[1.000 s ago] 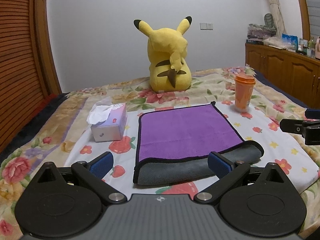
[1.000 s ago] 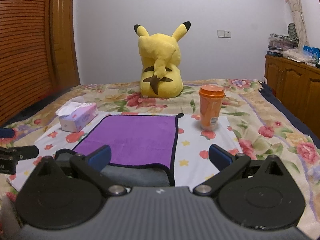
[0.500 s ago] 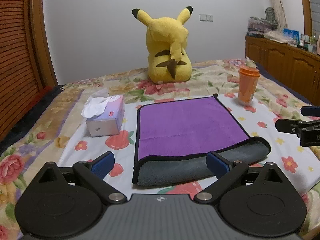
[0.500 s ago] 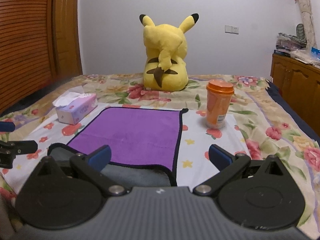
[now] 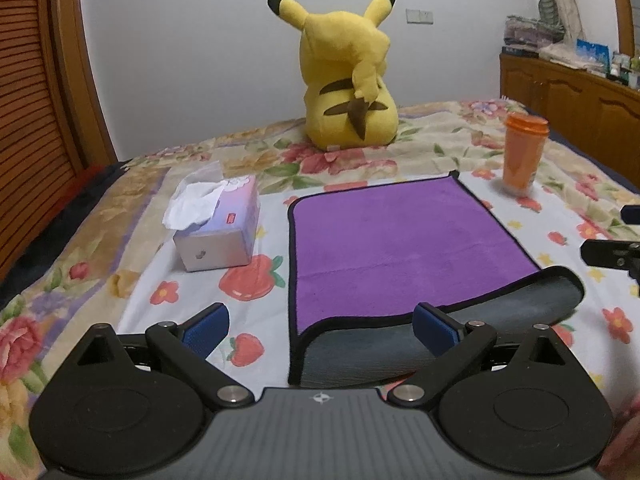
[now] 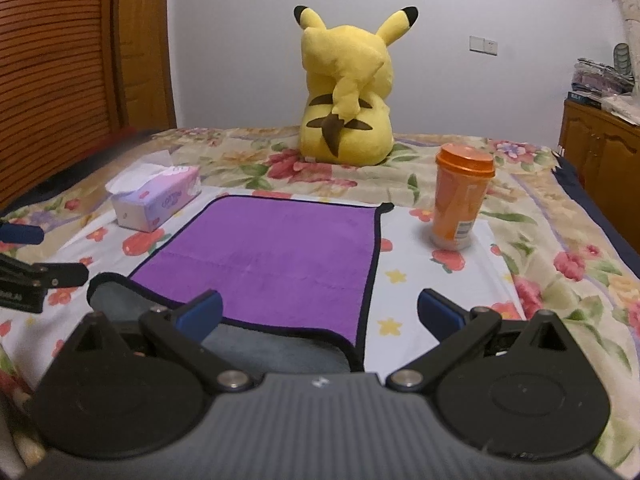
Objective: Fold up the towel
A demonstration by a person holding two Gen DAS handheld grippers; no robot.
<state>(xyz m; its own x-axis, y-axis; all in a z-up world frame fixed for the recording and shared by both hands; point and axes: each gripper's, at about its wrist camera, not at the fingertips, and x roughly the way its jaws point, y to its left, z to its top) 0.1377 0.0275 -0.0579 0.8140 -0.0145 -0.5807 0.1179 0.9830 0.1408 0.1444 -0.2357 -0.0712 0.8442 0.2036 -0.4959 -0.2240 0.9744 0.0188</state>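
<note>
A purple towel [image 5: 400, 240] with a black hem lies flat on the floral bedspread; its near edge is turned over, showing the grey underside [image 5: 440, 328]. It also shows in the right wrist view [image 6: 276, 256]. My left gripper [image 5: 320, 326] is open and empty, just above the towel's near left corner. My right gripper [image 6: 320, 312] is open and empty, above the near right corner. Each gripper's fingers show at the edge of the other's view: the right one [image 5: 612, 252], the left one [image 6: 44, 274].
A tissue box [image 5: 216, 228] sits left of the towel. An orange lidded cup [image 5: 522, 152] stands to its right. A yellow plush toy [image 5: 348, 80] sits behind it. A wooden cabinet [image 5: 580, 92] is at the far right, a wooden wardrobe [image 5: 36, 120] at the left.
Both grippers have risen and tilted a little, so the towel now sits lower and nearer in view. The towel itself has not moved. Both stay open.
</note>
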